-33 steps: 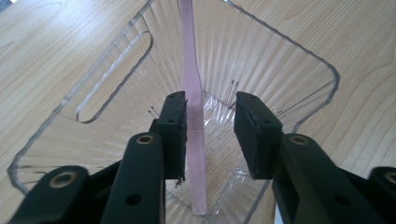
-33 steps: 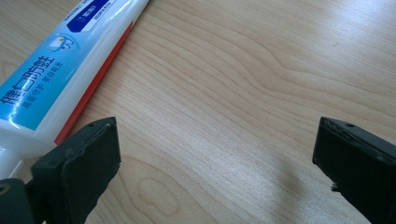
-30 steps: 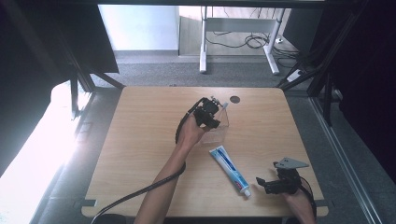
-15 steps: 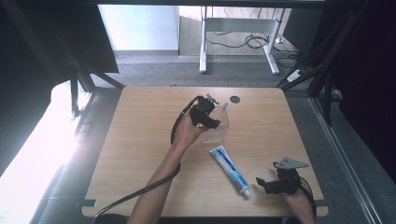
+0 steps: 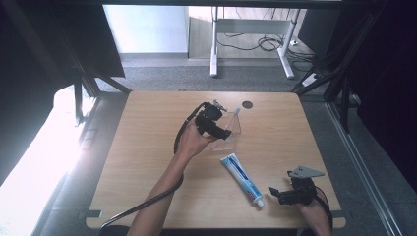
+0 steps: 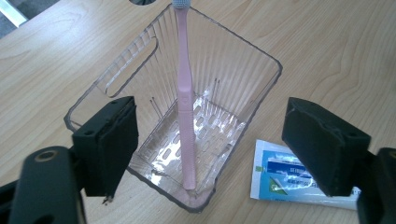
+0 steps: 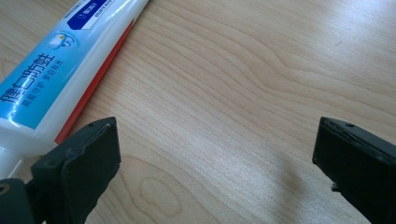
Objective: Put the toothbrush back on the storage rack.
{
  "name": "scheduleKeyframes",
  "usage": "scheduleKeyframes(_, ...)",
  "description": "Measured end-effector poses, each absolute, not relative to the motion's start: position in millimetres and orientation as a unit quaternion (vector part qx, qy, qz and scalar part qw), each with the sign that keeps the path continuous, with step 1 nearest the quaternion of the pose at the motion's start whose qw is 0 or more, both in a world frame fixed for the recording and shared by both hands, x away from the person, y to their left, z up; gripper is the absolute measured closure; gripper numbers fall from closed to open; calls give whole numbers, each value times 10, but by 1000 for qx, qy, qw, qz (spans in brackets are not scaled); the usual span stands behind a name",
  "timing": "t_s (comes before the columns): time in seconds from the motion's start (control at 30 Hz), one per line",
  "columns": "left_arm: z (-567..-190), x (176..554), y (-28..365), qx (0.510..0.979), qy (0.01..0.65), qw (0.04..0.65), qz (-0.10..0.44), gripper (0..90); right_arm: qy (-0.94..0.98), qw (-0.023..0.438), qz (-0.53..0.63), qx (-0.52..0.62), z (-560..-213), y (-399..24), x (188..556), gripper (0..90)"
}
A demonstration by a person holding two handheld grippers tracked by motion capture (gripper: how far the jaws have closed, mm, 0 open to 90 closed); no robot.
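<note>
Looking down our left tongs [image 6: 210, 154], they're spread wide and holding nothing, hovering over the clear bin [image 6: 177, 116] with the pink toothbrush [image 6: 186, 116] leaning upright inside. Our right tongs [image 7: 215, 172] gape just as wide, empty, low over the counter [image 7: 261, 93]. The toothpaste tube [image 5: 242, 178] lies just left of them, pointing diagonally toward the bin, so our right hand's nearer, we'd guess.

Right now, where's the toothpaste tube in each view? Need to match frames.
High view: toothpaste tube lies diagonally, right of centre, near the table's front edge.
Left gripper view: its flat end, lower right, beside the clear basket.
Right gripper view: upper left, by the left jaw.
Shared landmark: the tube's blue label.
</note>
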State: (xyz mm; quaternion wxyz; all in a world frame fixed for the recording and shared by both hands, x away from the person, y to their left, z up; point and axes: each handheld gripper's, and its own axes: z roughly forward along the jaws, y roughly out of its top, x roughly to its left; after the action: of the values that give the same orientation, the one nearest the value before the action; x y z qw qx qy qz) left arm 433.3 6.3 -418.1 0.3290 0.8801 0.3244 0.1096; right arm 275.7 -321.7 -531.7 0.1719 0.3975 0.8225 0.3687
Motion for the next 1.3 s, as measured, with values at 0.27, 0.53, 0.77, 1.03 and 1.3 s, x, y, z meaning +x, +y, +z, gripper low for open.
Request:
scheduleKeyframes(0.27, -4182, 4254, 153, 879, 321, 336, 105, 143, 823, 172, 369, 397, -5319, -3215, 2756, 13)
scheduleKeyframes(0.53, -4173, 4169, 281, 879, 318, 338, 111, 132, 823, 171, 368, 398, -5321, -3212, 2756, 13)
scheduleKeyframes(0.77, -4164, 4080, 405, 875, 322, 344, 110, 131, 823, 170, 368, 398, -5321, -3209, 2755, 13)
scheduleKeyframes(1.03, -4183, 3980, 524, 875, 322, 345, 109, 130, 823, 171, 367, 398, -5323, -3206, 2754, 13)
scheduleKeyframes(1.3, -4244, 3877, 613, 880, 315, 337, 116, 130, 823, 171, 367, 399, -5323, -3204, 2752, 13)
